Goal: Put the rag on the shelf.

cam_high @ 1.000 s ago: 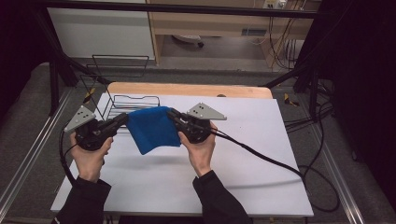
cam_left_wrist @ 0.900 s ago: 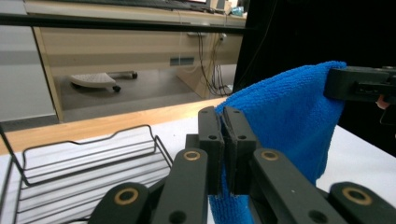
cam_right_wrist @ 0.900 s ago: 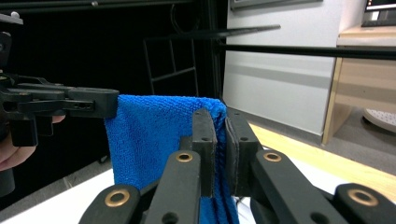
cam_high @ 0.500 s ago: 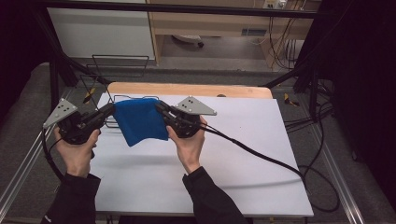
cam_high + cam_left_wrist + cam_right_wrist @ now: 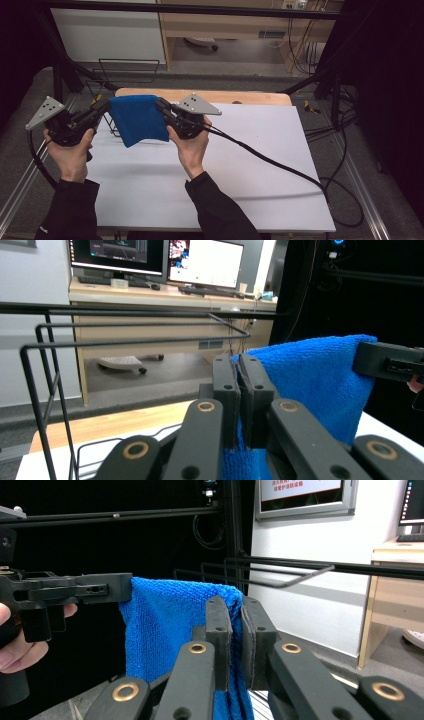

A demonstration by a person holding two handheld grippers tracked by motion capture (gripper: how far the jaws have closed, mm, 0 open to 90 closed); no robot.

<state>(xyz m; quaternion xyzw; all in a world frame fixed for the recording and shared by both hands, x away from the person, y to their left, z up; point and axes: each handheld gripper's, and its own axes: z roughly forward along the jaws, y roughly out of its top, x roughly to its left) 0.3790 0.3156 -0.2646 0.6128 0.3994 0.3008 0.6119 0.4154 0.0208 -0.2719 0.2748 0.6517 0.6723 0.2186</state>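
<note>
A folded blue towel (image 5: 137, 120) hangs in the air above the far left part of the white table (image 5: 240, 170), stretched between both grippers. My left gripper (image 5: 106, 106) is shut on its left top corner, and my right gripper (image 5: 159, 104) is shut on its right top corner. In the left gripper view the jaws pinch the towel's edge (image 5: 239, 371), with the blue towel (image 5: 315, 375) spreading right to the other gripper (image 5: 387, 362). In the right gripper view the towel (image 5: 165, 625) hangs left of the pinched corner (image 5: 235, 602), and the left gripper (image 5: 100, 589) holds its far end.
A black wire rack (image 5: 107, 107) stands on the table behind and below the towel, its bars showing close in the left gripper view (image 5: 45, 345). A wooden board (image 5: 240, 96) lies along the far edge. A black cable (image 5: 270, 160) trails right from the right gripper.
Both grippers have lifted the towel off the table and carried it up and to the left, toward the wire rack. The towel now hangs free between them.
</note>
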